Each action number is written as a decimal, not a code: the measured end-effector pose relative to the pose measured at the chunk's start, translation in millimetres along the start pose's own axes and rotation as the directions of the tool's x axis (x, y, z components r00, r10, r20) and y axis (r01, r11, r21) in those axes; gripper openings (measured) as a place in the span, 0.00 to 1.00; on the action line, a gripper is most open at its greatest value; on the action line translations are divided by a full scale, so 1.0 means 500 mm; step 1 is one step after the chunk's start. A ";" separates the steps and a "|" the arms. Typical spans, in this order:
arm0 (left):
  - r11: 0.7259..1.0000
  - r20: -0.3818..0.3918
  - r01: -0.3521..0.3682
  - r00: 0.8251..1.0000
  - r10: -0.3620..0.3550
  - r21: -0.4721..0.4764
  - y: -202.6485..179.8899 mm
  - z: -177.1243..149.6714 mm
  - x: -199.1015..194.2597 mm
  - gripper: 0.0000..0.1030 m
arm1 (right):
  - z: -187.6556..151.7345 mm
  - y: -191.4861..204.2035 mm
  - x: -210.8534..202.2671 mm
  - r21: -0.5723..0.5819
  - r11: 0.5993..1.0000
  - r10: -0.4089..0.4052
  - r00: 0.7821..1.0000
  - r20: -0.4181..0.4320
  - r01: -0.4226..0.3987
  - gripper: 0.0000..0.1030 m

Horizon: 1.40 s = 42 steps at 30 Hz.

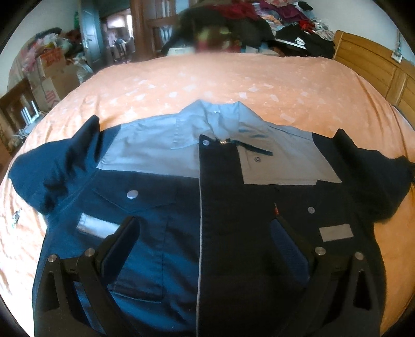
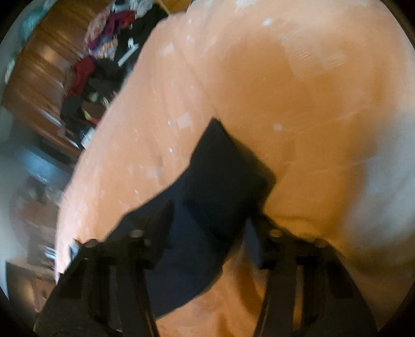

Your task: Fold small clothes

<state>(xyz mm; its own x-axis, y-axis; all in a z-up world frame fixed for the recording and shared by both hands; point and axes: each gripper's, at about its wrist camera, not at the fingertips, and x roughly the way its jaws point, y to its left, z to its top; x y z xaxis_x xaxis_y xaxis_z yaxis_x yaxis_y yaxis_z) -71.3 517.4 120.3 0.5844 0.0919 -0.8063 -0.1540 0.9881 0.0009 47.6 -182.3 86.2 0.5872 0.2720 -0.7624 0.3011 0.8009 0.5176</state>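
i'm in a home bedroom: a bed (image 1: 233,77) w/ an orange sheet fills my view, wood headboard (image 1: 373,67) on the right, clothes piled (image 1: 285,18) behind it, cardboard boxes (image 1: 52,75) stacked by an open door (image 1: 89,33) on the left.

L wrist cam sits low and close over the jacket (image 1: 207,207), facing fwd across the bed (image 1: 233,83) toward the far headboard (image 1: 376,70) and doorway (image 1: 116,33); left gripper (image 1: 205,233) frames the near edge. R wrist cam is rolled, angled down, very near a dark sleeve (image 2: 223,181), blurred; right gripper (image 2: 207,233) in the foreground. Both views share the orange bedspread, jacket cloth, far clothes pile (image 1: 285,15).
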 end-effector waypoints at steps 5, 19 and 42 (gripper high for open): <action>0.999 0.047 0.025 0.999 -0.024 -0.027 0.025 0.010 -0.030 0.98 | -0.018 0.102 -0.085 -0.084 0.996 0.041 0.991 0.127 -0.031 0.11; 0.971 0.158 0.021 0.987 0.017 -0.237 0.308 -0.012 -0.166 0.98 | -0.505 0.958 0.072 -0.421 0.693 0.481 0.810 -0.335 -0.585 0.11; 0.910 0.016 -0.099 0.993 0.115 -0.402 0.585 -0.131 -0.103 0.98 | -0.654 0.852 0.203 -0.524 0.769 0.200 0.917 -0.346 -0.366 0.28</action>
<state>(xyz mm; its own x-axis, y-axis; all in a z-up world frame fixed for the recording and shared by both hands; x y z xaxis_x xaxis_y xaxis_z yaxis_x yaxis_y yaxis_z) -198.6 793.6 123.7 0.5758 0.2070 -0.7910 -0.5184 0.8405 -0.1574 -10.3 361.1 102.5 0.3384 0.5943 -0.7296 -0.3768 0.7960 0.4737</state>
